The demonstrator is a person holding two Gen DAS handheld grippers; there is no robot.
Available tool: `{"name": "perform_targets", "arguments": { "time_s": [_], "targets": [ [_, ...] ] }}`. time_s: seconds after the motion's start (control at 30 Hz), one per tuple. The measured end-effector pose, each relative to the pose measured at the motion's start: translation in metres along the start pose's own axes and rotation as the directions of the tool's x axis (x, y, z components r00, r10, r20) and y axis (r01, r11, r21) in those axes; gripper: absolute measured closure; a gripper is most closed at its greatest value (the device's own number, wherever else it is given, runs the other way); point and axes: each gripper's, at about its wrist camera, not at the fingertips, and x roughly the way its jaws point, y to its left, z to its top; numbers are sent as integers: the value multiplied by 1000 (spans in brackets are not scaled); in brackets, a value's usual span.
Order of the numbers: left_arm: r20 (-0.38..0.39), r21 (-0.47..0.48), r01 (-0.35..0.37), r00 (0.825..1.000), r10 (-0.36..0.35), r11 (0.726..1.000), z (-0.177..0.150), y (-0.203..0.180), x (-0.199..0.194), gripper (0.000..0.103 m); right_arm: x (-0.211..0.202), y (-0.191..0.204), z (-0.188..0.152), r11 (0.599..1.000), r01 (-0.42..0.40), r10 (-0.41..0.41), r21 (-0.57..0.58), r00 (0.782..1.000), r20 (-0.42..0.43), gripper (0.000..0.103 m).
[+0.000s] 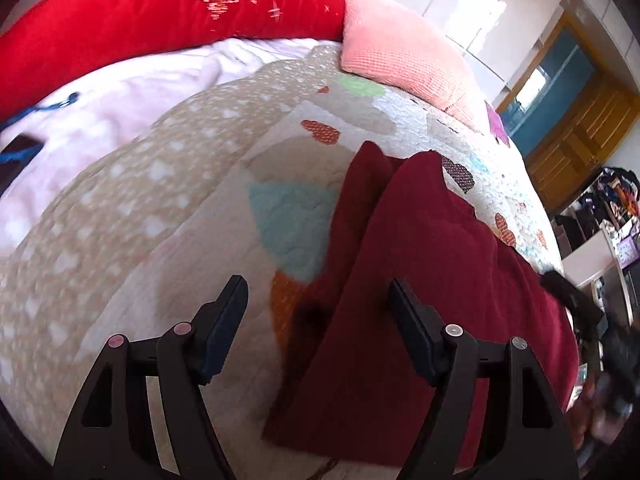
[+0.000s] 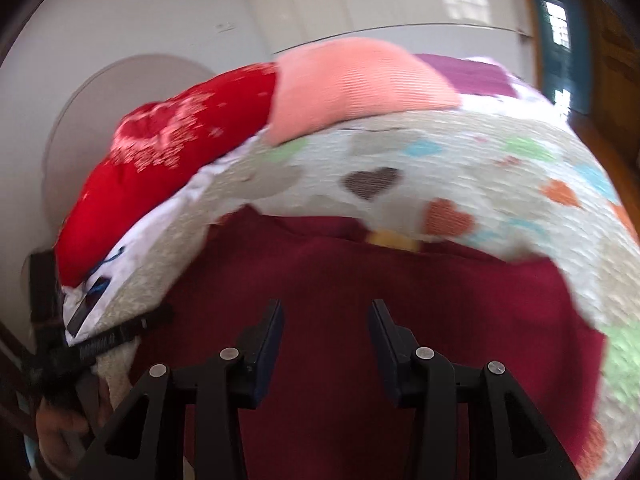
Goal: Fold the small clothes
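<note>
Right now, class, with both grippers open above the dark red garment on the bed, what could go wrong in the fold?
1. The dark red garment lies on a soft heart-patterned quilt; a closing left gripper might pinch quilt along with cloth.
2. The right gripper hangs over the garment's middle, not an edge, so a grab there could bunch it.
3. Both views are blurred, so aim may be off.

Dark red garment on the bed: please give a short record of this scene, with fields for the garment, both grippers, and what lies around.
garment: dark red garment, spread on the quilt, one layer overlapping another in the left view
left gripper: open, over the garment's edge, holding nothing
right gripper: open, above the garment, holding nothing
behind: red pillow, pink pillow
beside quilt: white sheet
</note>
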Motion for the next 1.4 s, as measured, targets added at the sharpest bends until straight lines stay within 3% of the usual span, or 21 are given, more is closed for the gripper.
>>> {"name": "perform_targets", "arguments": {
  "time_s": [0.3, 0.47, 0.67, 0.73, 0.77, 0.8, 0.83, 0.93, 1.07, 1.13, 1.2, 1.23, 1.37, 1.4],
  "targets": [
    [-6, -3, 79, 997, -79, 997, -11, 13, 3, 29, 97, 65, 41, 995, -65, 58, -73, 994, -89, 61],
    [8, 40, 80, 997, -81, 996, -12, 13, 7, 28, 161, 72, 51, 998, -2, -11, -59, 979, -205, 59],
    [1, 47, 91, 996, -91, 995, -10, 14, 9, 28, 148, 76, 60, 998, 6, -21, -61, 970, -243, 57],
    [2, 51, 90, 996, -91, 995, -10, 14, 9, 28, 138, 79, 60, 999, -29, 19, -37, 967, -253, 46],
    [3, 54, 89, 996, -89, 995, -10, 14, 8, 28, 134, 81, 59, 998, -50, 40, -30, 966, -255, 31],
    [4, 55, 87, 996, -87, 995, -10, 14, 8, 28, 131, 86, 57, 998, -64, 54, -28, 965, -257, 23],
    [5, 56, 86, 996, -87, 995, -10, 14, 10, 28, 131, 91, 54, 997, -62, 51, -35, 963, -264, 23],
    [8, 60, 82, 997, -82, 995, -11, 12, 9, 28, 145, 110, 46, 992, -3, -36, -123, 951, -307, 22],
    [8, 62, 83, 997, -83, 995, -12, 11, 10, 28, 164, 129, 36, 966, 88, -154, -243, 951, -269, 20],
    [8, 63, 87, 996, -87, 994, -12, 11, 9, 28, 166, 130, 33, 951, 116, -187, -288, 955, -232, 24],
    [11, 63, 92, 996, -92, 994, -11, 11, 6, 28, 160, 122, 33, 960, 115, -169, -255, 965, -200, 40],
    [17, 58, 98, 995, -99, 994, -10, 12, 4, 28, 156, 117, 34, 968, 94, -140, -232, 971, -193, 45],
    [44, 49, 162, 985, -164, 986, -8, 13, -5, 28, 128, 100, 39, 989, -7, -19, -149, 985, -172, 78],
    [35, 57, 172, 984, -174, 983, -9, 11, -4, 28, 121, 94, 41, 993, -53, 35, -104, 985, -171, 81]
  ]
}}
